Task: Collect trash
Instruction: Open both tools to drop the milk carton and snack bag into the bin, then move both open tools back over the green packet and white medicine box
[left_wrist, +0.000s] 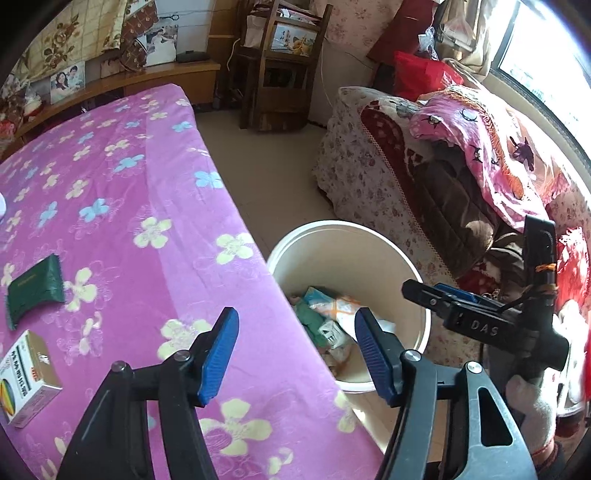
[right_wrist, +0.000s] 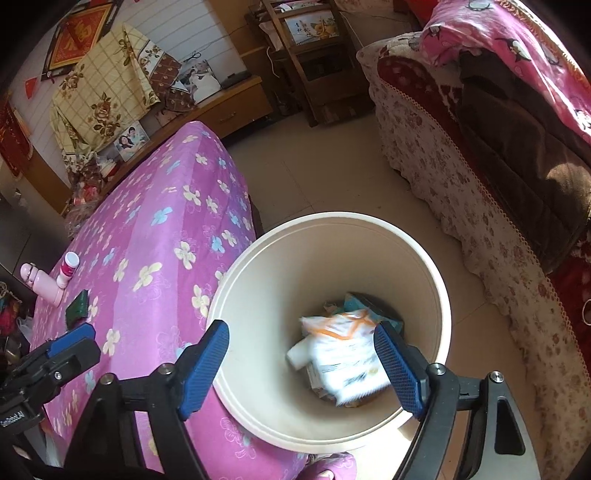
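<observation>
Blue pads of the right gripper (right_wrist: 301, 363) fill the lower part of the right wrist view, spread wide with nothing between them. Between the pads, lower in the bin, lies a white packet (right_wrist: 340, 354) with orange stripes; it looks blurred, and it touches neither pad. It sits on top of other trash, among it a teal wrapper (right_wrist: 356, 302), at the bottom of the cream bin (right_wrist: 258, 280), which takes the centre of this frame.

Seen from the left wrist view, the left gripper (left_wrist: 295, 356) is also open and holds nothing. Its left pad hangs over the pink flowered cloth (left_wrist: 129, 177) and its right pad over the bin (left_wrist: 332, 236), which stands at lower centre, just beside the edge of the cloth. The right gripper (left_wrist: 439, 295) shows at the right of this frame, above the bin's rim, held by a hand in a white glove (left_wrist: 532, 410).

On the cloth, at the left edge of the left wrist view, lie a dark green packet (left_wrist: 35, 290) and, nearer the lower left corner, a small printed box (left_wrist: 27, 380); both are well apart from the pads. At the left of the right wrist view, a pink bottle (right_wrist: 42, 282) and a white bottle with a magenta label (right_wrist: 68, 271) are on the far part of the cloth, just beside each other. A sofa with floral covers (left_wrist: 369, 177) occupies the right side.
</observation>
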